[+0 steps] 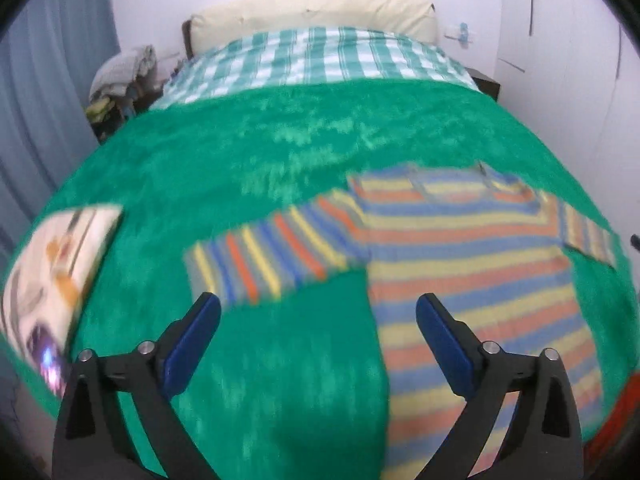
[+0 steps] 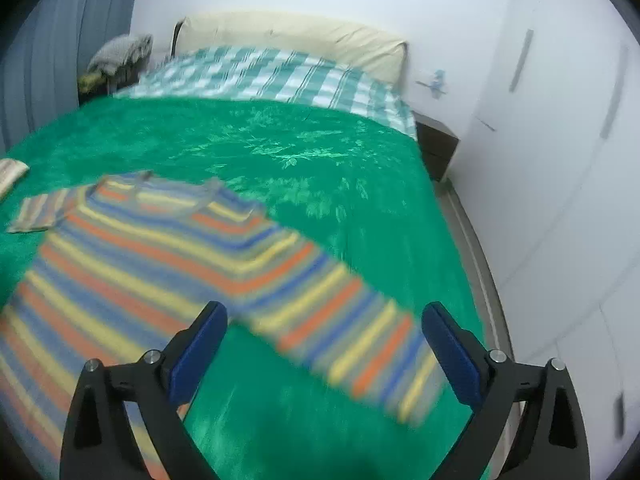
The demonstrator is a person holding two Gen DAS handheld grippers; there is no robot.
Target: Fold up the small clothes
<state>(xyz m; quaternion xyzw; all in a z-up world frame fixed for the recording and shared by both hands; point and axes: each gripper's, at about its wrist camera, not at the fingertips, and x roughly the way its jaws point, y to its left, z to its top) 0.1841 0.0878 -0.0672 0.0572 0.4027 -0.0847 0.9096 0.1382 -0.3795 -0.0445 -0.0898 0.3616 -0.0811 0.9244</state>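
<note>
1. The left gripper [image 1: 318,308] is closest in its own view. Its two blue fingers [image 1: 192,344] are spread wide apart and hold nothing.
2. Under and just past it lies the striped sweater [image 1: 460,264], spread flat on the green blanket [image 1: 280,152]. It has bands of blue, yellow and orange.
3. One sleeve [image 1: 272,260] sticks out to the side, with its end just in front of the left finger tip. The body of the sweater runs down under the other finger.
4. The right gripper [image 2: 324,316] is wide open too, and nothing is between its fingers [image 2: 452,356].
5. In the right view the other sleeve [image 2: 352,328] stretches across the gap between the fingers, lying on the blanket. The picture is blurry here, so it may or may not be touching the pads.
6. A folded pale cloth with a print [image 1: 60,272] sits on the blanket at the left edge, apart from the sweater.
7. Farther back are a green checked sheet [image 1: 320,56] and a cream pillow [image 1: 312,12] by the white wall
</note>
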